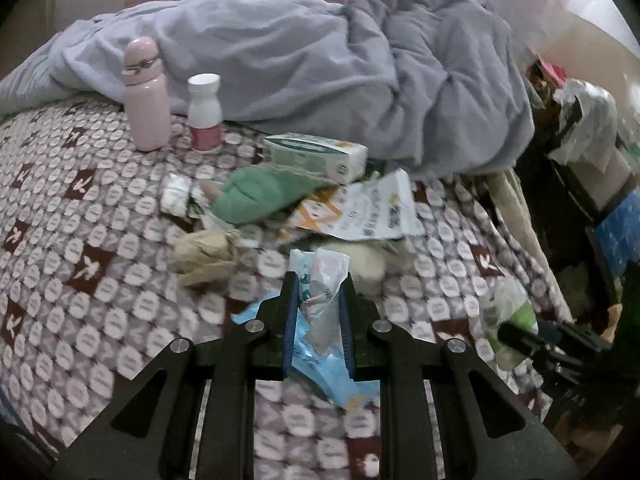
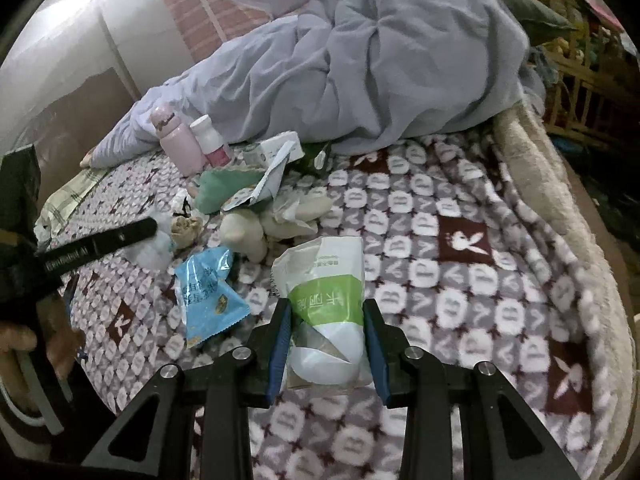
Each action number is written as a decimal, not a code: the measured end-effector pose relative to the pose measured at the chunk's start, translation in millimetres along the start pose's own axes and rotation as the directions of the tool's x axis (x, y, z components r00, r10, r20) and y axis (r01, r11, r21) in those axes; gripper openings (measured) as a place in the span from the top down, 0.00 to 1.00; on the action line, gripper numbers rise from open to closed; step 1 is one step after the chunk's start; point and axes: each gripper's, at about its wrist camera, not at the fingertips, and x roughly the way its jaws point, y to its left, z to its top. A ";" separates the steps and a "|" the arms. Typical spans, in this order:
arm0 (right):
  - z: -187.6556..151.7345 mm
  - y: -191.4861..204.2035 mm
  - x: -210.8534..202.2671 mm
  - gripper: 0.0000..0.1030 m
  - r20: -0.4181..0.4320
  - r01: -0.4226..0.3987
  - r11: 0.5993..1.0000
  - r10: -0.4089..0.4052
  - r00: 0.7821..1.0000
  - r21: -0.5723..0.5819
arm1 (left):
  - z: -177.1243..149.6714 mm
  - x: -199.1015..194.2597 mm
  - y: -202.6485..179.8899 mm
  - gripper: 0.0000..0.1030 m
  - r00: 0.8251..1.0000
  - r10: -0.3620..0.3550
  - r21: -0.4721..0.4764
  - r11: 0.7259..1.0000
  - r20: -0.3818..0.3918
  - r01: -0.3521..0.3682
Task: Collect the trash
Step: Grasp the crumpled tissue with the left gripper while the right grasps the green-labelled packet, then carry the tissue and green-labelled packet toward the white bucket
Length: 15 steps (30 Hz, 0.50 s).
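My left gripper (image 1: 318, 280) is shut on a crumpled white plastic wrapper (image 1: 326, 280), held above a blue snack wrapper (image 1: 324, 368) on the patterned bedspread (image 1: 80, 240). My right gripper (image 2: 328, 308) is shut on a white and green plastic bag (image 2: 324, 280); it also shows in the left wrist view (image 1: 508, 312). The blue snack wrapper (image 2: 208, 292) lies to its left. More trash lies beyond: crumpled brown paper (image 1: 208, 252), an orange and white packet (image 1: 360, 208), a small white box (image 1: 316, 156).
A pink flask (image 1: 144, 96) and a white pill bottle (image 1: 205, 112) stand at the back. A green cloth (image 1: 260, 192) and cream socks (image 2: 276, 220) lie among the trash. A grey duvet (image 1: 320, 60) is heaped behind. Cluttered furniture (image 1: 592, 160) stands beside the bed.
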 end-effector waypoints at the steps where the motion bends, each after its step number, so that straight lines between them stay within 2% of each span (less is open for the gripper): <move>1: -0.7 -2.1 -3.0 0.67 0.003 0.002 1.000 -0.002 1.000 0.004 | -1.7 -0.6 -5.4 0.84 1.000 0.005 0.009 1.000 0.002 -0.005; 8: -6.7 -18.3 -24.0 0.67 0.033 0.020 0.999 -0.021 0.999 0.033 | -10.3 -6.9 -50.0 0.84 1.000 0.010 0.101 0.995 0.028 -0.013; 15: -14.2 -38.4 -44.4 0.67 0.058 0.053 0.997 -0.056 0.997 0.063 | -17.3 -3.9 -90.2 0.84 1.000 -0.019 0.160 0.987 0.021 0.016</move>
